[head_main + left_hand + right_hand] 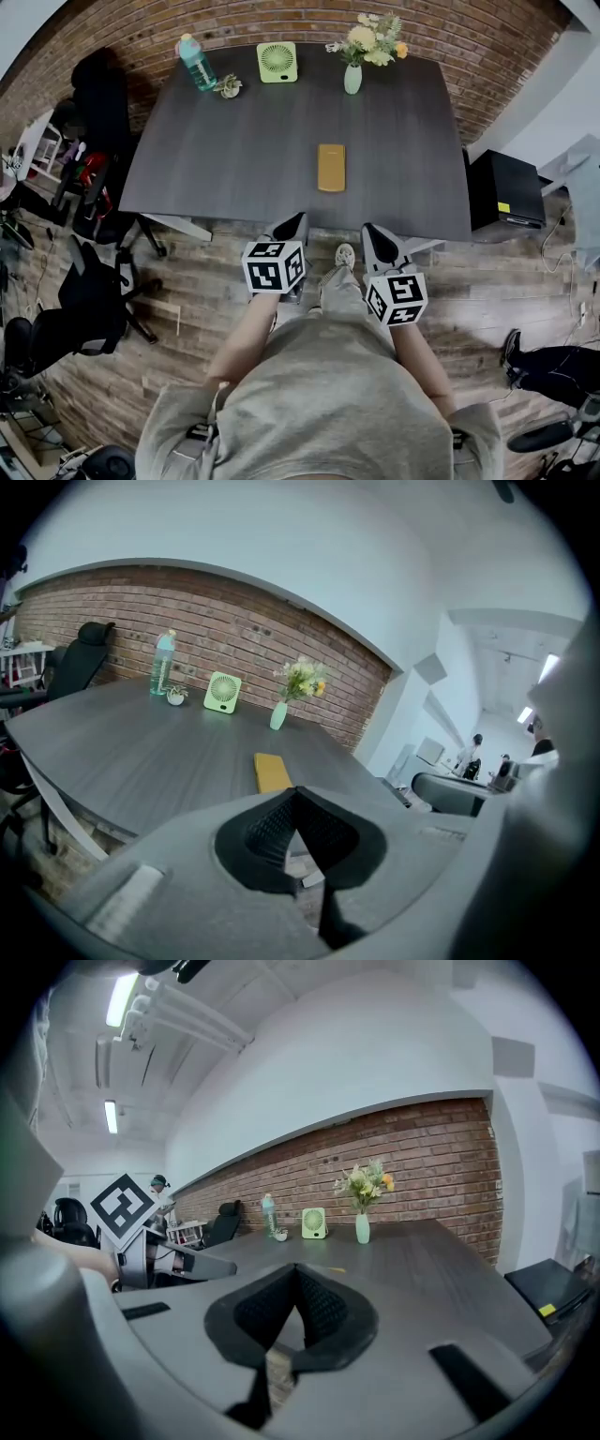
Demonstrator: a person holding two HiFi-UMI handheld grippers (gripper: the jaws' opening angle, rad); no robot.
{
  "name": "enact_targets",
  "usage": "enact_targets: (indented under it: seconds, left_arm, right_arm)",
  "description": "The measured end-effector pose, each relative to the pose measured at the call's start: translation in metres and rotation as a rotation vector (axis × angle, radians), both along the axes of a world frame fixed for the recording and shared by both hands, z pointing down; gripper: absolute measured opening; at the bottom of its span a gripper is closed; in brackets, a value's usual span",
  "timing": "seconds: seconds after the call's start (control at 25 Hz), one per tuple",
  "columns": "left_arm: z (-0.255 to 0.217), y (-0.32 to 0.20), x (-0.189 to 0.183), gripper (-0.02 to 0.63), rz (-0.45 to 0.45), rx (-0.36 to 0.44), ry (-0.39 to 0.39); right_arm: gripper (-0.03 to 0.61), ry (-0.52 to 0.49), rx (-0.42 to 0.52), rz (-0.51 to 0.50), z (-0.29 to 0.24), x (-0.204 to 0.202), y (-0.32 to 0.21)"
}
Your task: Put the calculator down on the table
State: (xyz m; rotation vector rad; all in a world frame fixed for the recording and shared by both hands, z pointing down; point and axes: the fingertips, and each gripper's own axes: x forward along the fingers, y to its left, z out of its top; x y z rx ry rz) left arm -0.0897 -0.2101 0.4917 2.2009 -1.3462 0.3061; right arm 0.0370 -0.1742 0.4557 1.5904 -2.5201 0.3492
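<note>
A yellow calculator (331, 167) lies flat on the dark grey table (234, 159), a little right of centre and toward the front edge. It also shows past the left jaws (272, 772) and as a thin yellow sliver in the right gripper view (337, 1269). My left gripper (295, 225) hovers at the table's front edge, just short and left of the calculator, jaws shut and empty (293, 794). My right gripper (373, 234) hangs beside it, to the right, also shut on nothing (296, 1271). Neither touches the calculator.
Along the table's far edge stand a teal bottle (197, 62), a small potted plant (228, 86), a green fan (277, 62) and a vase of flowers (353, 75). A black cabinet (506, 187) sits right of the table, and office chairs (94, 300) stand at the left.
</note>
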Motion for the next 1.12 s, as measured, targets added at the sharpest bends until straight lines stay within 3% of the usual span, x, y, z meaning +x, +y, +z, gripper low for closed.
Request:
enact_targets:
  seconds: [0.52, 1.12]
  left_arm:
    - [-0.015, 0.064, -0.006, 0.02, 0.058, 0.046, 0.027]
    - [-0.017, 0.071, -0.005, 0.02, 0.062, 0.056, 0.026]
  right_arm:
    - [0.002, -0.021, 0.013, 0.01, -0.004, -0.012, 0.058]
    - [0.001, 0.02, 0.041, 0.02, -0.01, -0.012, 0.062]
